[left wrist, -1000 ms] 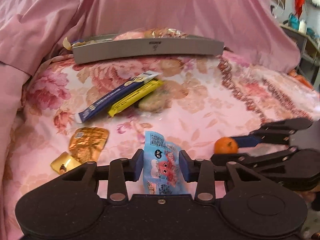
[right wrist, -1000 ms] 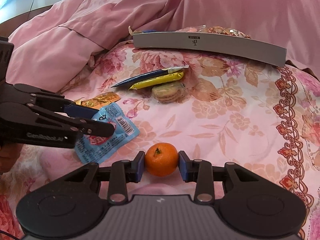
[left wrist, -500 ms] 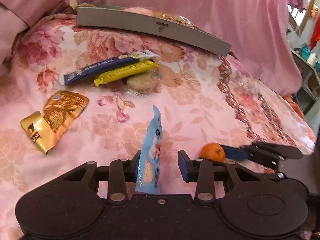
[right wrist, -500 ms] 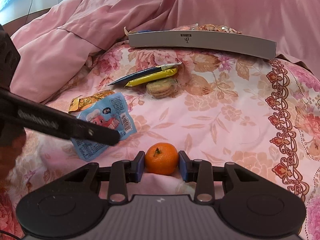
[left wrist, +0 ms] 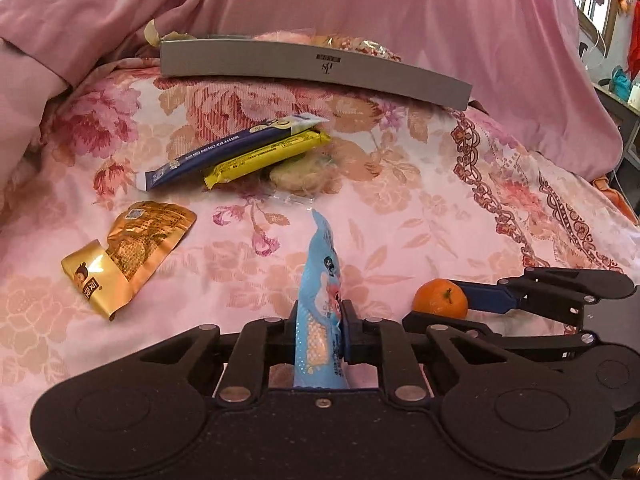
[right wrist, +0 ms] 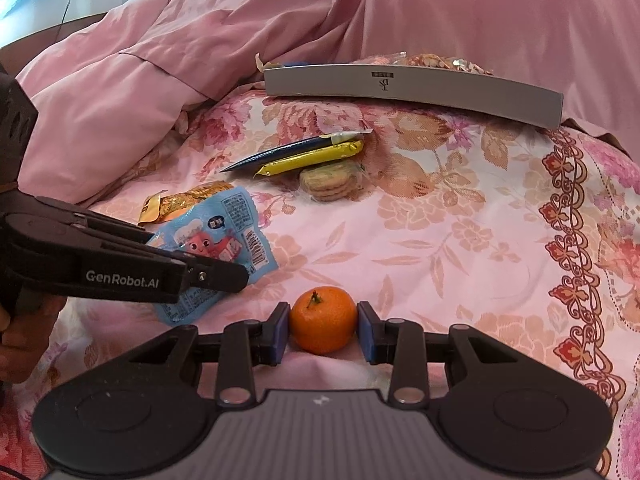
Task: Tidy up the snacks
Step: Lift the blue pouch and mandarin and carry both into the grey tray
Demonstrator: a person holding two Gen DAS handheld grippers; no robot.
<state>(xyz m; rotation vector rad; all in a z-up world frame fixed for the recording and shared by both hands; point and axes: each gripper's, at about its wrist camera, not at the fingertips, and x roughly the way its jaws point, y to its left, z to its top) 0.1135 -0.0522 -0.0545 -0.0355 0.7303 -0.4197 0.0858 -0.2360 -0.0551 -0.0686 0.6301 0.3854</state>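
Note:
My left gripper (left wrist: 320, 322) has its jaws closing tight on a light blue snack packet (left wrist: 319, 268), which stands on edge between the pads. The right wrist view shows that packet (right wrist: 224, 232) lifted off the floral bedspread in the left gripper (right wrist: 234, 276). A small mandarin (right wrist: 323, 324) sits between the blue pads of my right gripper (right wrist: 323, 334), which is shut on it and low over the bedspread. In the left wrist view the mandarin (left wrist: 440, 300) and right gripper (left wrist: 434, 307) lie at the right.
A long grey box (left wrist: 320, 68) holding several snacks stands at the back against pink bedding. On the bedspread lie a dark blue bar (left wrist: 232, 148), a yellow bar (left wrist: 264, 156), wrapped round biscuits (left wrist: 300, 172) and a gold packet (left wrist: 128, 252).
The left jaws have closed on the blue packet, which turned from flat to on edge and came up off the bedspread. The right gripper keeps still with the mandarin.

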